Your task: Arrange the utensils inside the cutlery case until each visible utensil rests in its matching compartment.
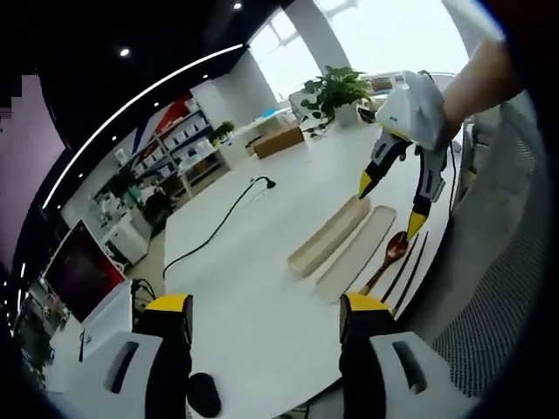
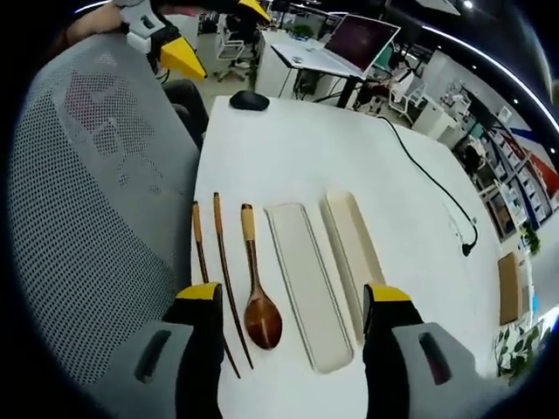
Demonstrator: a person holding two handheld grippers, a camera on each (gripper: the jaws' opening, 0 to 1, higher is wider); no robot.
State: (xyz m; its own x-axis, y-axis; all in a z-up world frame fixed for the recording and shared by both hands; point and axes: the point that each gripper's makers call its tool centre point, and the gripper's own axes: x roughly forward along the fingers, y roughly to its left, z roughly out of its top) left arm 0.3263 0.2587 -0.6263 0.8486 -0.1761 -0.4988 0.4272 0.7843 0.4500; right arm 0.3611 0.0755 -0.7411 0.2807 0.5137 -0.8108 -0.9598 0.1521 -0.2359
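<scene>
Three utensils, two chopsticks (image 2: 220, 279) and a spoon (image 2: 257, 292), lie beside the open case (image 2: 307, 288) on the table (image 2: 297, 148), so with both grippers spread and empty, I judge my right gripper (image 2: 293, 305) should grasp the spoon first.

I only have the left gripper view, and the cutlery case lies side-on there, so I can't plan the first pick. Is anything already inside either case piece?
Observer: No. In the right gripper view the flat piece and the deeper tray are both empty.
Operator: Which way does the spoon point?
Observer: The spoon has its bowl toward the right hand-held gripper and its handle away.
Operator: And the chopsticks?
Observer: Two chopsticks lie beside the spoon, on the side away from the case.
</scene>
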